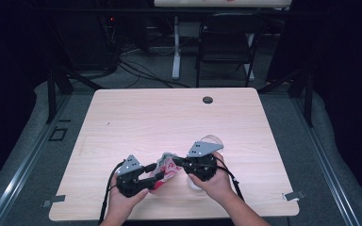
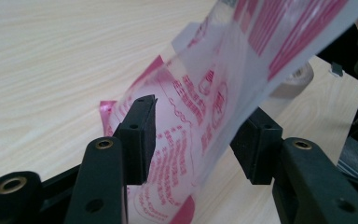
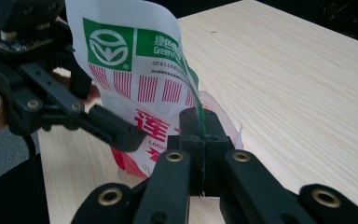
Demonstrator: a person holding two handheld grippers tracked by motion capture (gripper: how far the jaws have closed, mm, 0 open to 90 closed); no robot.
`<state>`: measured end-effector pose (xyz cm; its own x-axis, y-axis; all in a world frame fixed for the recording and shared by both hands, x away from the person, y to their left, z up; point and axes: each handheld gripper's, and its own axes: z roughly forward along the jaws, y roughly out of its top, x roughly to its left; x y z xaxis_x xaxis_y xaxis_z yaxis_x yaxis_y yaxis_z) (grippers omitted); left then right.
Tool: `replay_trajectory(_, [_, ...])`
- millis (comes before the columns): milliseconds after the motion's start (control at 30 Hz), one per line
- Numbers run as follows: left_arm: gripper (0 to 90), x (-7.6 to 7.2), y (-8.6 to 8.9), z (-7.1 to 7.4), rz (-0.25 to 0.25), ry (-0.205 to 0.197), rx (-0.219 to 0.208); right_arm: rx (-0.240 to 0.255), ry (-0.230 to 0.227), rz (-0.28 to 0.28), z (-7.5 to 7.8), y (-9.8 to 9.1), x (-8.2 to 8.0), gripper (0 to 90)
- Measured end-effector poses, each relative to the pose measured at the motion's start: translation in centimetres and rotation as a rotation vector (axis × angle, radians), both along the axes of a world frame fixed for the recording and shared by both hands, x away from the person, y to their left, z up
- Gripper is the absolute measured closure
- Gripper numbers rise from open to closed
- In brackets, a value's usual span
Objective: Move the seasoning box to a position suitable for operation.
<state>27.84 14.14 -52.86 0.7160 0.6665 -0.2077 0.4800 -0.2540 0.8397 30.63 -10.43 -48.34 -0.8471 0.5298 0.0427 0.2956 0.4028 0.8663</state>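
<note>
Pale wood-grain table (image 1: 136,117), dim room behind. Thin red-and-white printed plastic pouch (image 1: 166,168): light, limp, slippery, probably near empty; best pinched at flat edge. Right gripper (image 3: 200,133) pinching pouch edge; left gripper (image 2: 198,140) spread, pouch between jaws, apparently unpressed.

Bag (image 3: 140,79) is thin glossy plastic film, printed red, white and green; table (image 1: 169,117) is pale matt wood-grain laminate; left gripper (image 2: 198,140) pads are matt black plastic.

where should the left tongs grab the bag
On the free lower part of the bag, coming in from the side opposite the right tongs, which pinch its edge. The film there is flat and thin and already sits between the open left tongs.
</note>
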Motion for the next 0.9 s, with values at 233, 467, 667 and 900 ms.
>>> replay_trajectory(233, [38.7, 0.0, -1.4, -1.0, 0.04, 0.001, 0.132, 0.014, 0.006, 0.013, -0.2, -0.2, 0.0, 90.0])
replay_trajectory(467, [33.2, 0.6, -1.6, -2.4, 0.082, 0.036, 0.136, 0.012, 0.011, 0.015, -0.3, -0.4, 0.0, 90.0])
replay_trajectory(667, [27.7, 1.1, -1.3, -3.0, 0.093, 0.042, 0.117, 0.018, 0.021, 0.016, -0.4, -0.6, 0.1, 90.0])
replay_trajectory(900, [23.3, 1.1, -1.6, -3.6, 0.1, 0.033, 0.147, 0.023, 0.023, 0.015, -0.5, -0.6, 0.0, 90.0])
